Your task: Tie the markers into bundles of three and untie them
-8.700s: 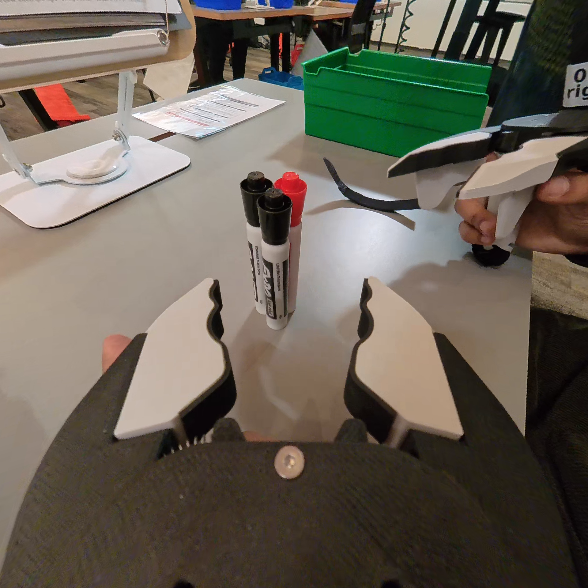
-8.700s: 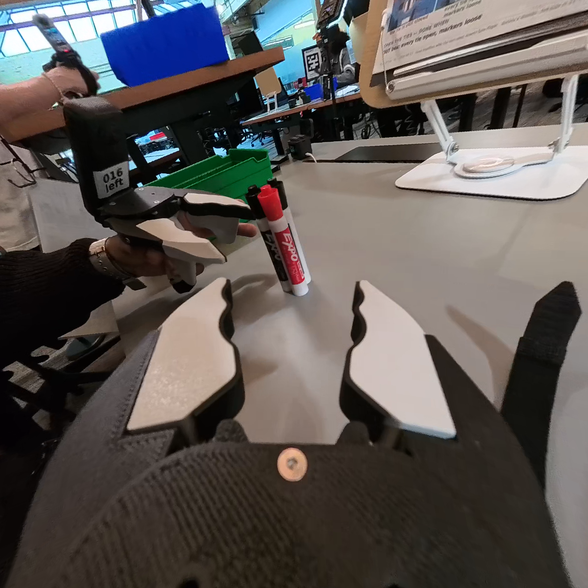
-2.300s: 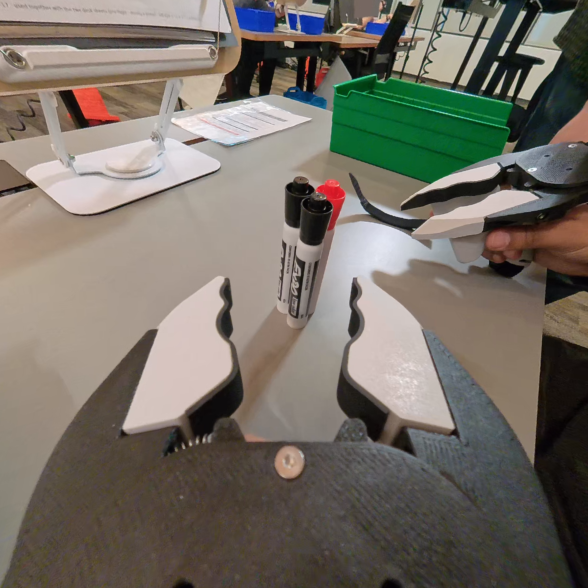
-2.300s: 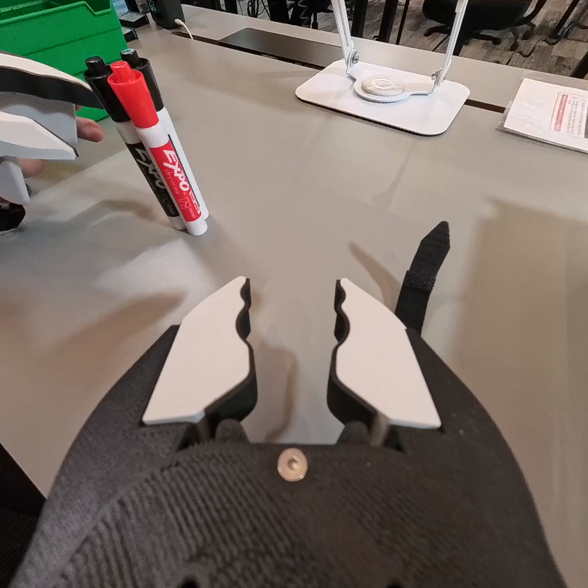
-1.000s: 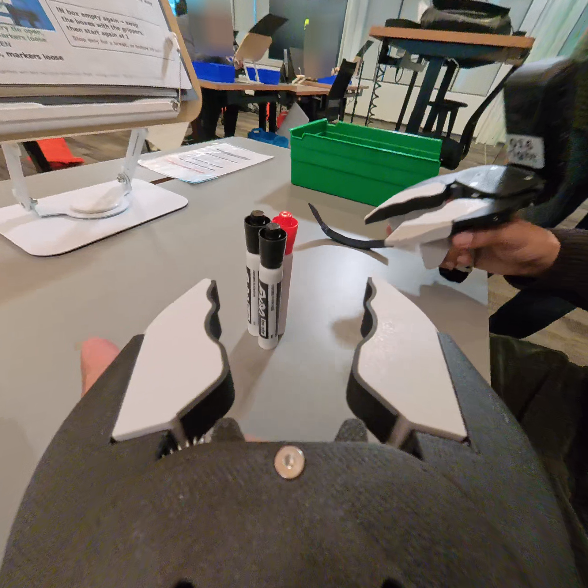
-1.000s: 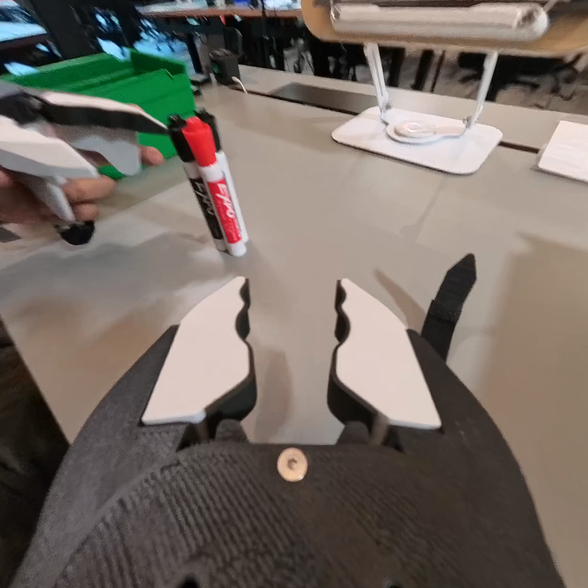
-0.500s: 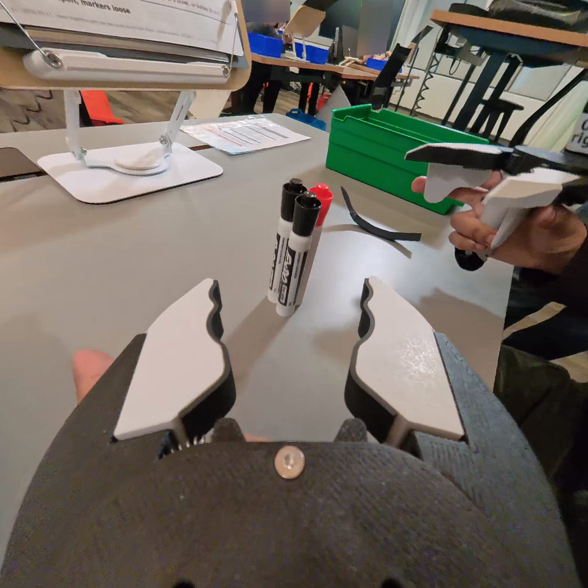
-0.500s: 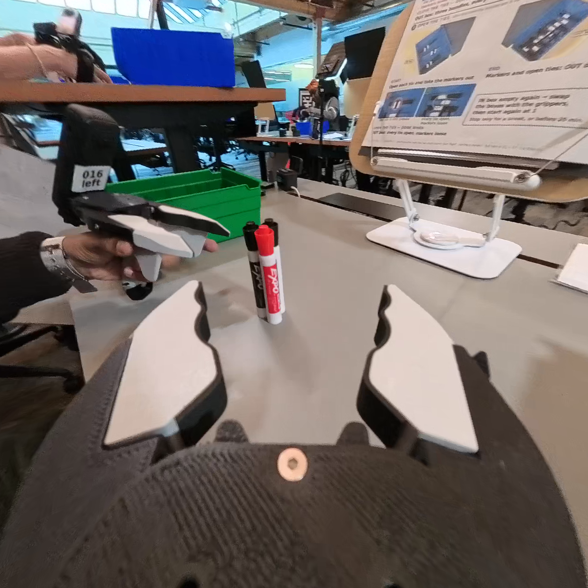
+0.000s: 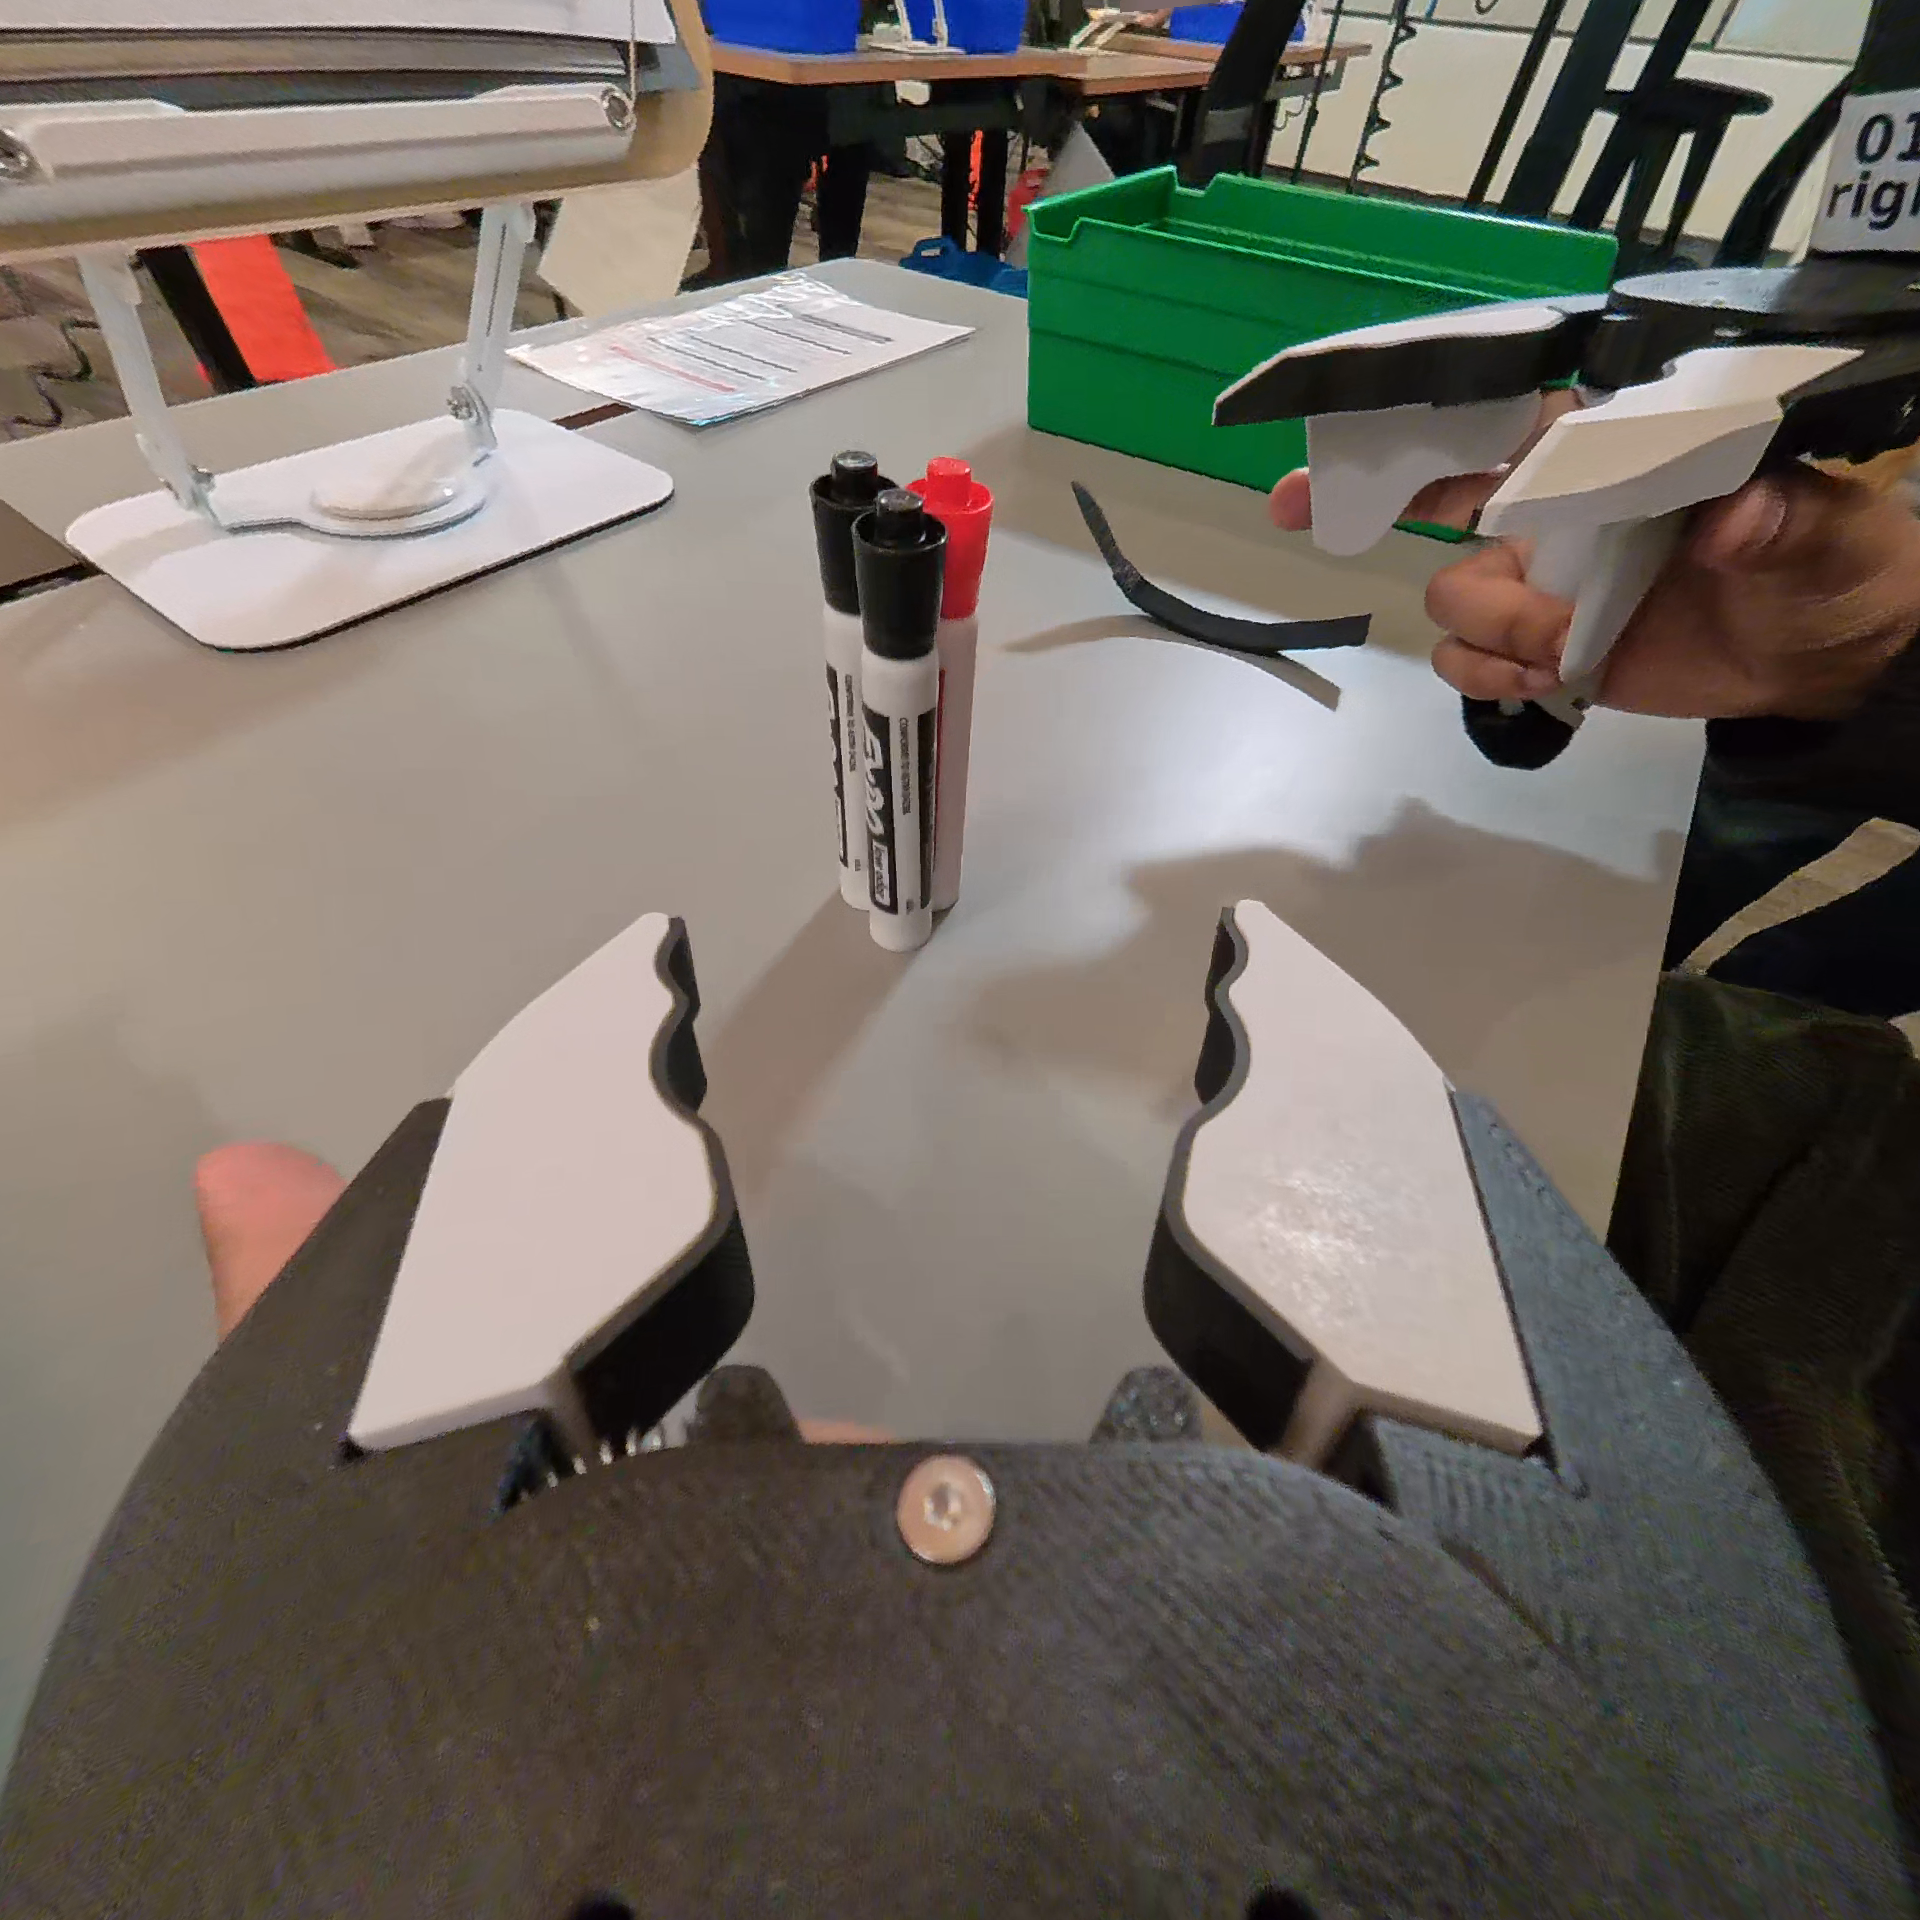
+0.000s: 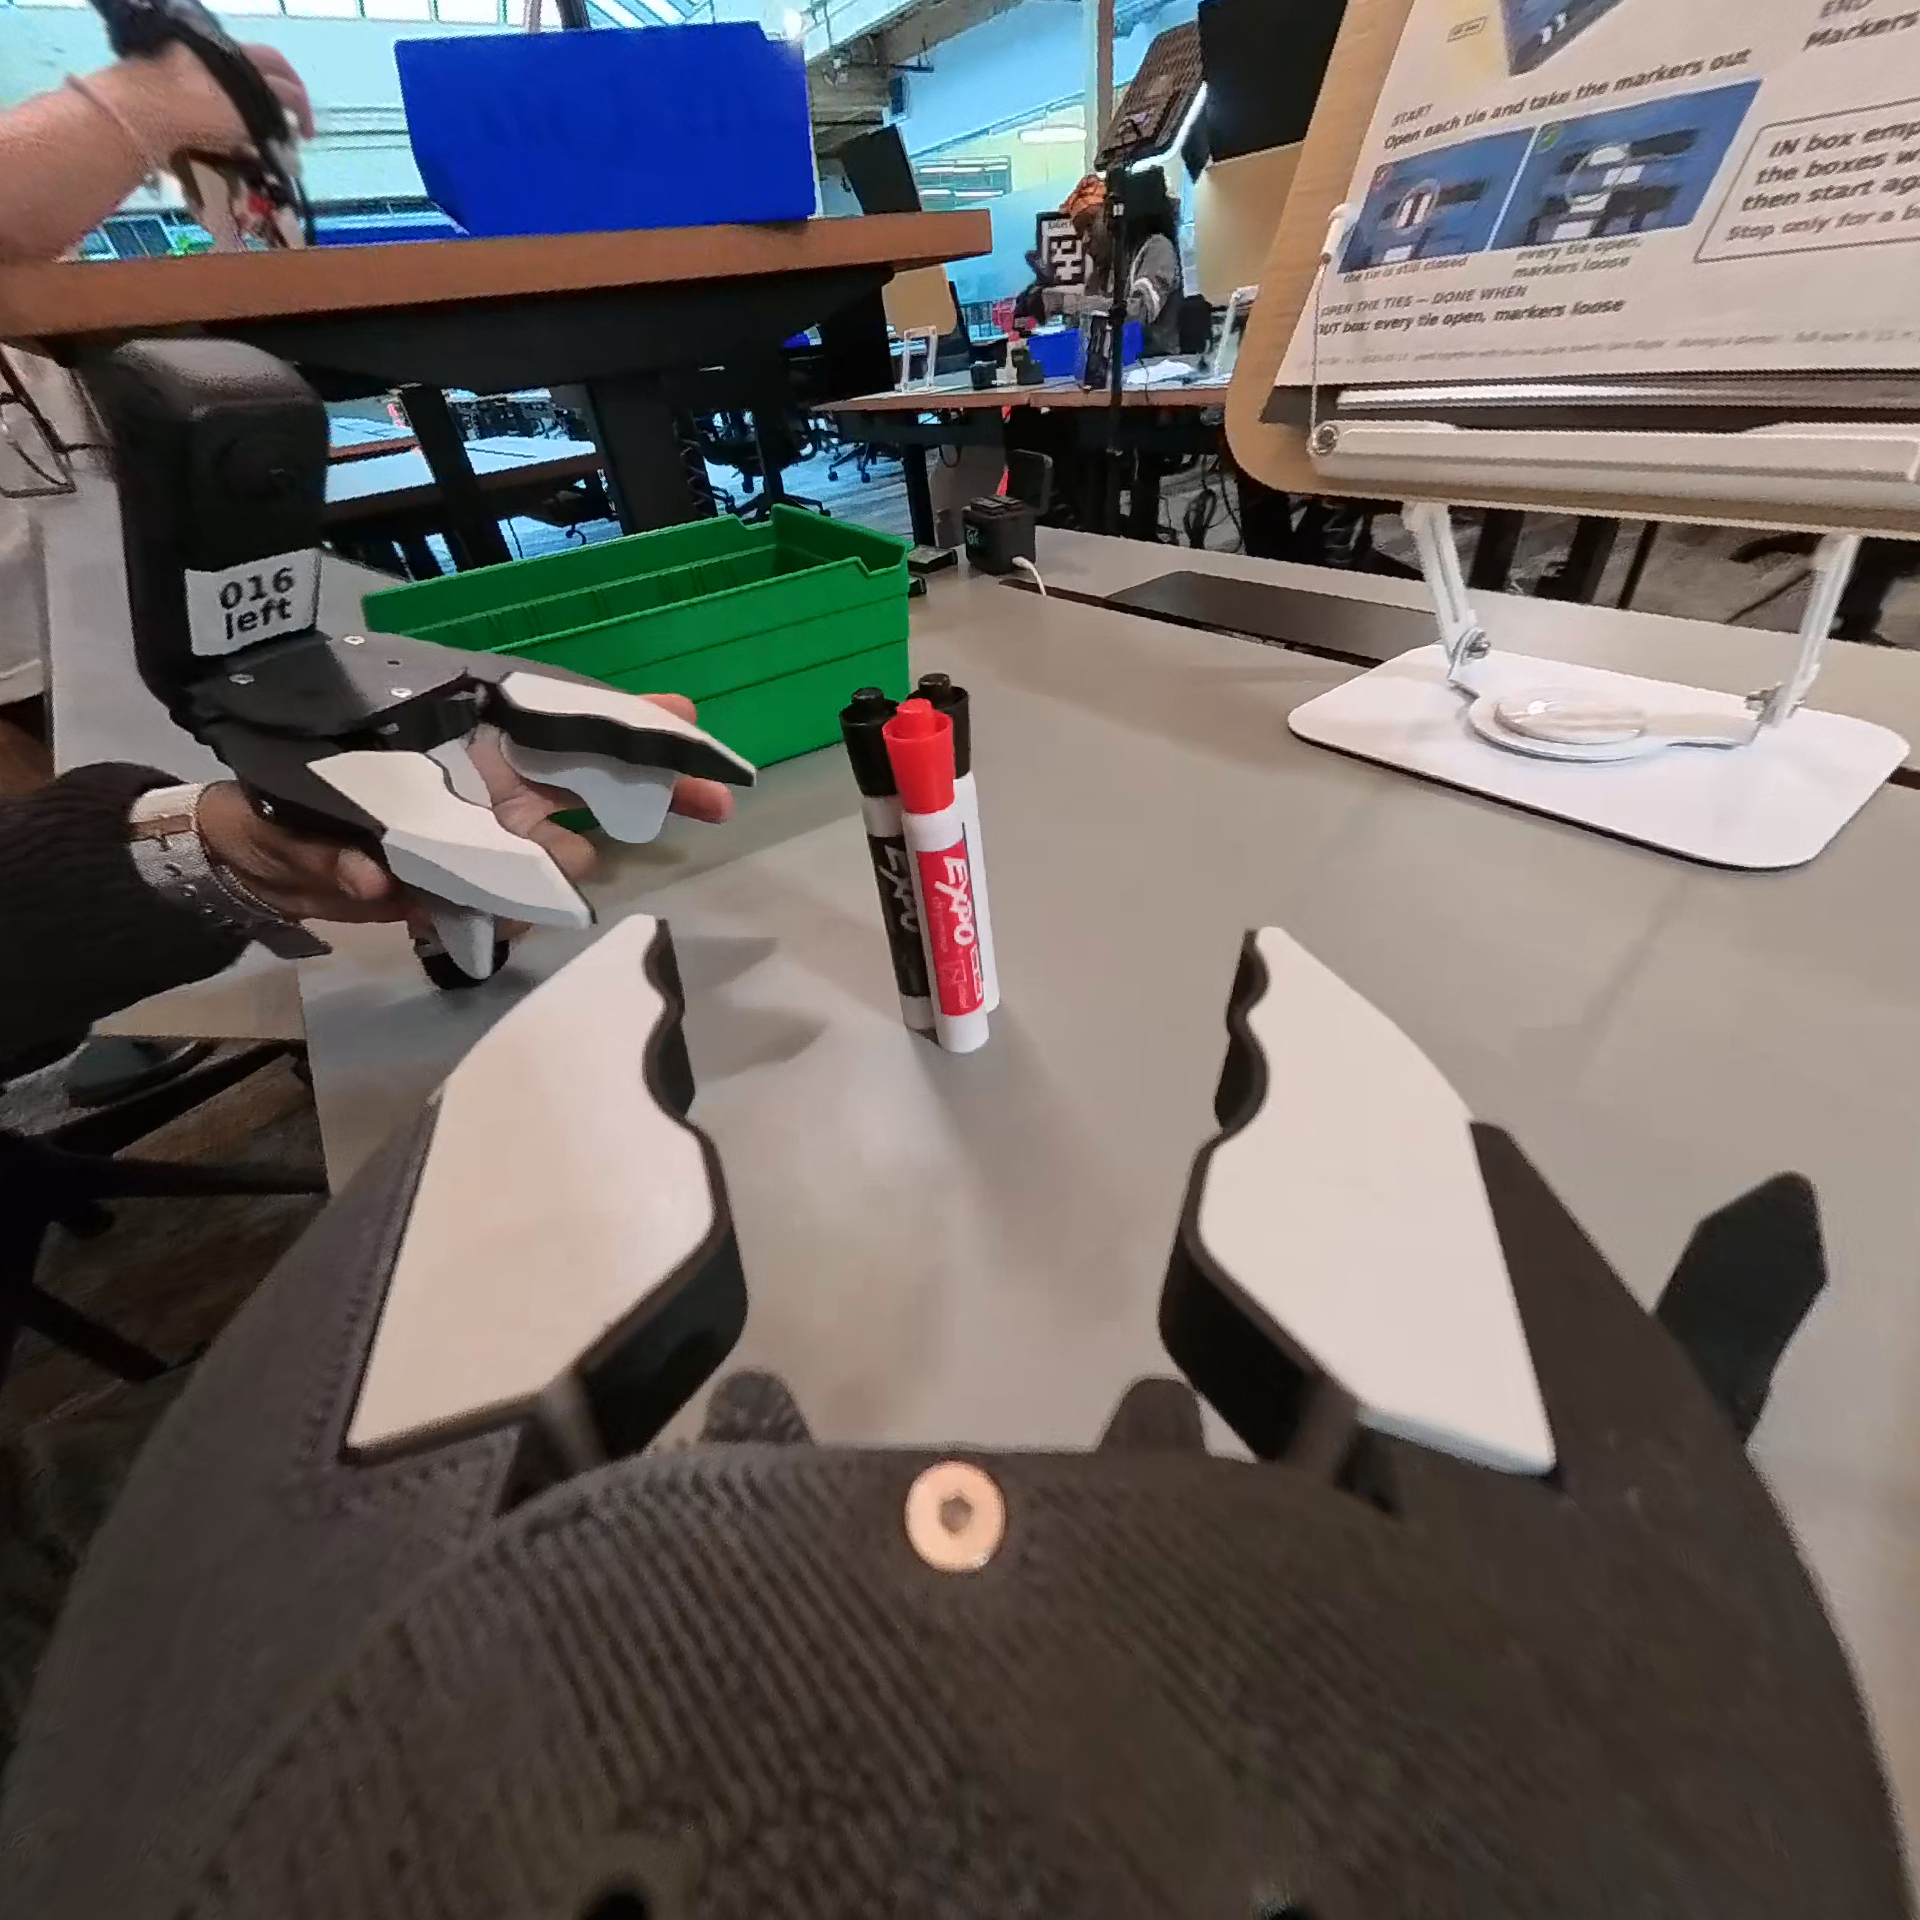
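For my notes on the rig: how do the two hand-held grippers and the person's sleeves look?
Both the left hand-held gripper and the right hand-held gripper have black textured bodies, white wavy-edged fingers with black pads, a silver screw and a white label. The left wrist has a dark knit sleeve and a metal band.

Three dry-erase markers, two black-capped and one red-capped, are standing upright and touching each other on the grey table. The left gripper, with white fingers on a black body, is hovering just before them, its jaws spread wide and holding nothing. To the right, the right gripper, gripped by a hand, is hanging above the table with its jaws parted. A black fabric strap is lying curled beneath it, near a green plastic bin. A white stand base is sitting at left
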`<control>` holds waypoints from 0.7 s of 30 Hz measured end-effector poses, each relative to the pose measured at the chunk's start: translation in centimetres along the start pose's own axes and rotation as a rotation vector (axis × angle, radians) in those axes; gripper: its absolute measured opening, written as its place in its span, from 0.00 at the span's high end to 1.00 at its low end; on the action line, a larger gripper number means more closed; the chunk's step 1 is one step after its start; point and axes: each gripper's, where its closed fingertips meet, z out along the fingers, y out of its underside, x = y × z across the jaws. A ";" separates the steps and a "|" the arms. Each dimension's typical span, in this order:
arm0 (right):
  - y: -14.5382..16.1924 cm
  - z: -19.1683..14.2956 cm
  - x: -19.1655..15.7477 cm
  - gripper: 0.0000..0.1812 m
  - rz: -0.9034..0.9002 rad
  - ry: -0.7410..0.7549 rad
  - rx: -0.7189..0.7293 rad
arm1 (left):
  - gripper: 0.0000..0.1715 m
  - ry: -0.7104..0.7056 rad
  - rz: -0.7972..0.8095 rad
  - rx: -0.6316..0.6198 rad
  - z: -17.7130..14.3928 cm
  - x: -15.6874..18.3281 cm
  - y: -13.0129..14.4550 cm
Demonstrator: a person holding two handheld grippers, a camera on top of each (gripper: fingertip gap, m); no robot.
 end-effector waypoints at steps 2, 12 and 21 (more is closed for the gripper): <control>0.2 -0.5 0.3 0.44 0.026 0.008 -0.001 | 0.44 0.017 0.012 0.004 0.8 0.1 -0.3; 1.3 -4.7 2.6 0.45 0.077 0.141 -0.005 | 0.45 0.024 -0.001 0.102 3.9 -2.6 -3.6; 1.0 -5.7 3.8 0.45 0.148 0.168 0.037 | 0.43 0.088 -0.043 -0.002 2.8 -2.5 -1.9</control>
